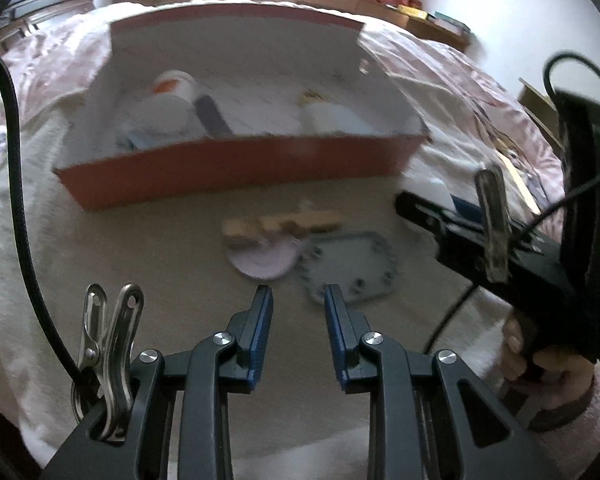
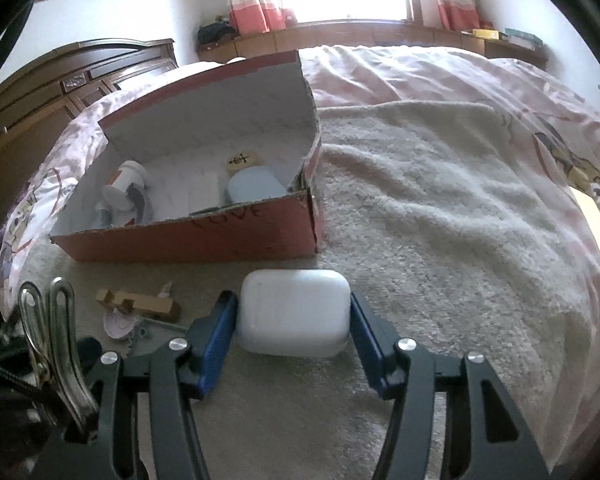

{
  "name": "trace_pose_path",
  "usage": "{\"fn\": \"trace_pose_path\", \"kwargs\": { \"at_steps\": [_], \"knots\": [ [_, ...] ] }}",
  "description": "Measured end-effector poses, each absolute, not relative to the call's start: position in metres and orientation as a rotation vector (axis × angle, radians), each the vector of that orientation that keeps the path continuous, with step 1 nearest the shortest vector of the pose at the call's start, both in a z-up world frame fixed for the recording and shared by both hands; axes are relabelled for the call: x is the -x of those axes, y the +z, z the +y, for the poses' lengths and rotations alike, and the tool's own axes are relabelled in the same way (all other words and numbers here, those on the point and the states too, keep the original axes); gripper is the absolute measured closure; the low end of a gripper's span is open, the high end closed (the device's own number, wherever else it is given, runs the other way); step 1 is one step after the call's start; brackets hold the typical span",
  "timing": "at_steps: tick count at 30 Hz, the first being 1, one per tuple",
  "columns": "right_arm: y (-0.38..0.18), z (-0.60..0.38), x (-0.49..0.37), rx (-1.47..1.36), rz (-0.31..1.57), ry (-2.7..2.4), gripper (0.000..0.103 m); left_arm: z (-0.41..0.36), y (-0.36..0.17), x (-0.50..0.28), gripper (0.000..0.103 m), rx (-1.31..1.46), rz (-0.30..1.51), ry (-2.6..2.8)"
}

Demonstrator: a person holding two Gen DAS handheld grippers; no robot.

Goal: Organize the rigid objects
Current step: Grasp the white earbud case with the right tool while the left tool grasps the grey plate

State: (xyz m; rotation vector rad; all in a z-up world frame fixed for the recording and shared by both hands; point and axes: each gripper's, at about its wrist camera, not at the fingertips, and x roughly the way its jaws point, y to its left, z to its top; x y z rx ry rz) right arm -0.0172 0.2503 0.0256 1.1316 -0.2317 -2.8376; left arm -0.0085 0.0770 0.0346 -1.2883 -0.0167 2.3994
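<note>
A red cardboard box [image 1: 236,168] with a white inside stands open on the bed; it also shows in the right wrist view [image 2: 204,236]. It holds several items, among them a white and orange bottle [image 1: 172,88] and a pale blue lid [image 2: 256,188]. My right gripper [image 2: 294,316] is shut on a white rounded case [image 2: 294,312], held just in front of the box. My left gripper [image 1: 298,300] is open and empty, over a wooden piece [image 1: 284,222], a lilac disc [image 1: 264,260] and a grey-blue tray [image 1: 350,266] on the blanket.
A cream fleece blanket [image 2: 440,208] covers a pink bedspread. A dark wooden headboard [image 2: 60,92] stands at the left. A window ledge with books [image 2: 500,36] runs along the back. The right gripper body [image 1: 500,248] is at the right in the left wrist view.
</note>
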Motion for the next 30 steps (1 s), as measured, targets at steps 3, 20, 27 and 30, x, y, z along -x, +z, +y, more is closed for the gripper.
{"fn": "trace_pose_path", "kwargs": {
  "at_steps": [3, 20, 27, 30],
  "knots": [
    [0.028, 0.253, 0.014, -1.110, -0.244, -2.834, 0.044, 0.089, 0.030, 0.005, 0.075, 1.307, -0.030, 2.370],
    [0.029, 0.285, 0.004, -1.083, -0.341, -2.821, 0.044, 0.136, 0.025, 0.006, 0.031, 1.259, 0.143, 2.440],
    [0.027, 0.297, 0.006, -1.097, -0.387, -2.811, 0.044, 0.139, 0.021, 0.013, 0.028, 1.228, 0.173, 2.429],
    [0.028, 0.300, 0.006, -1.099, -0.392, -2.810, 0.044, 0.139, 0.020, 0.013, 0.028, 1.214, 0.183, 2.434]
  ]
}}
